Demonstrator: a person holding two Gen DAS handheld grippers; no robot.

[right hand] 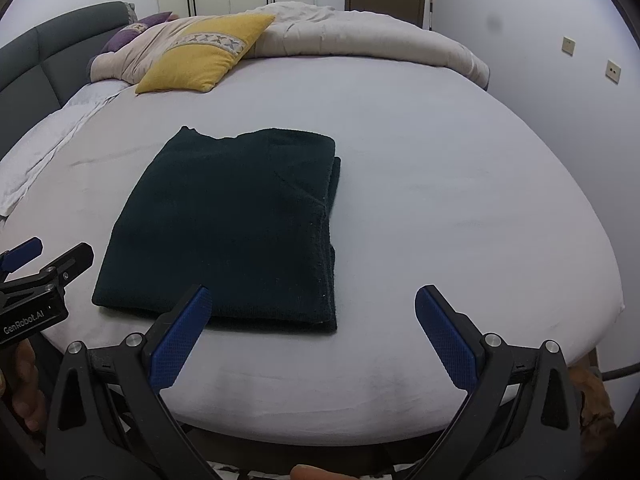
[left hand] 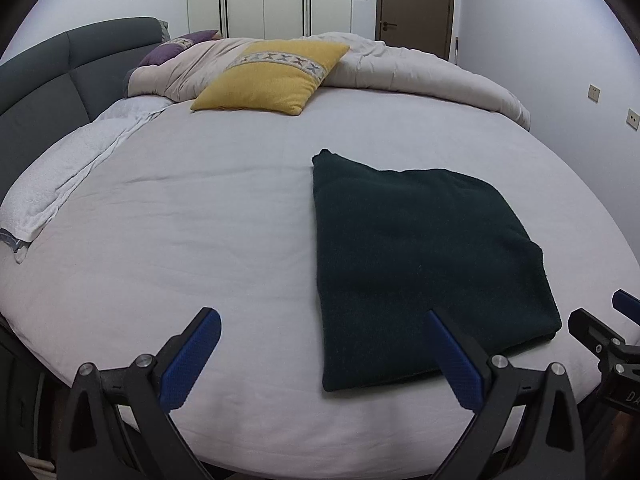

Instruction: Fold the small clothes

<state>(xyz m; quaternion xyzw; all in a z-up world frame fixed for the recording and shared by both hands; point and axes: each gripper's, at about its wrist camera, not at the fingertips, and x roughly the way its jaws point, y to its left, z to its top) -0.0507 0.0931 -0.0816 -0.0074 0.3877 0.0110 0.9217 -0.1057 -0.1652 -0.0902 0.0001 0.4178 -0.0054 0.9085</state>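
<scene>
Both tongs, left (left hand: 324,354) and right (right hand: 314,330), gape apart, empty. The folded dark sweater (right hand: 228,224) lies on the bed (right hand: 440,200) just ahead, between them. Pinching only its top layer could undo the fold.

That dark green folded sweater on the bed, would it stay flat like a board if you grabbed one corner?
Probably not. The dark green sweater looks like soft, fuzzy knit, so it would likely droop. Its folded layers show at the right edge and would probably fall open. It shouldn't slide much on the bed sheet.
</scene>
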